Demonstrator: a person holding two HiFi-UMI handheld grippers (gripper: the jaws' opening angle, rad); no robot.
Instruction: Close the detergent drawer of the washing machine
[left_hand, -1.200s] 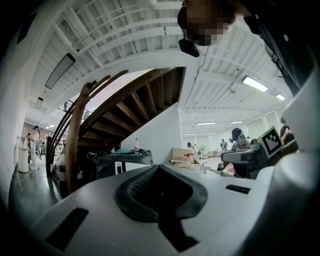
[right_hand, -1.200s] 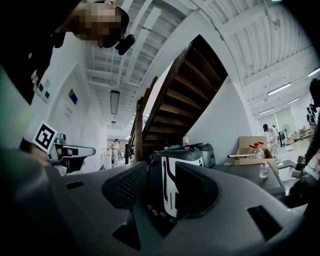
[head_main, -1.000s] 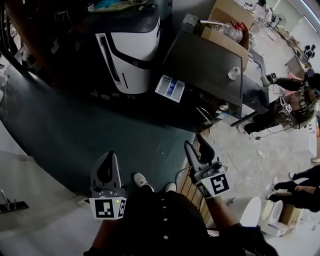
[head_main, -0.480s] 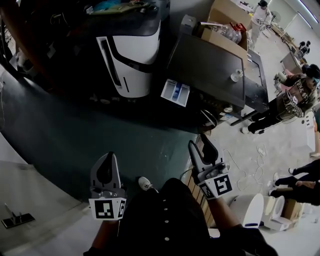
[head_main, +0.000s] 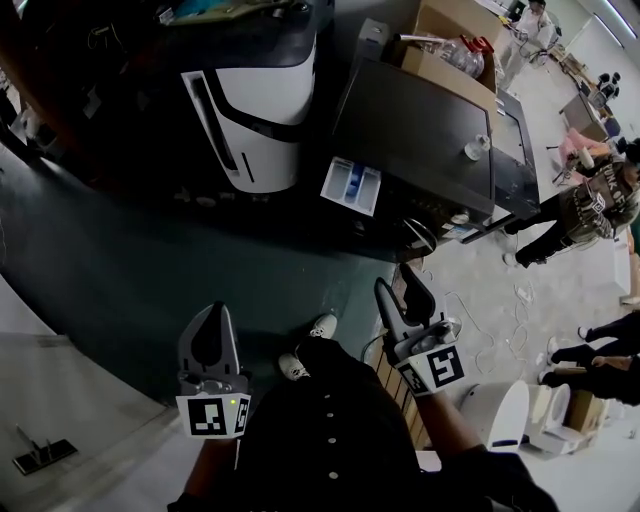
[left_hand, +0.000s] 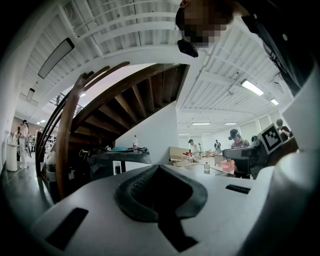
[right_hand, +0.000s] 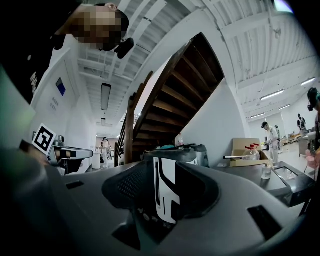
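Left gripper (head_main: 214, 318): jaws together, nothing between them; its own view shows only the dark pads meeting. Held low, just in front of the person's body, pointing roughly level over the green floor (head_main: 120, 250).

Right gripper (head_main: 395, 282): jaws wide apart, empty. Its view looks through the gap at a white-and-black appliance (right_hand: 167, 192) standing well away. In the head view this gripper hangs beside wooden slats (head_main: 385, 378), at the green floor's edge.

The person's shoes (head_main: 320, 326) show between the two grippers.

Detergent drawer (head_main: 351, 186): pulled out, sticking out of the front of the dark washing machine (head_main: 415, 130) at its upper corner, on the side next to the white-and-black appliance. White tray, blue compartment visible. Both grippers are well apart from it, no contact.

On the machine's top: a small cup (head_main: 467, 147) near the far edge. Cardboard box (head_main: 455, 45) behind the machine. A wooden staircase (left_hand: 125, 95) rises behind the appliances.
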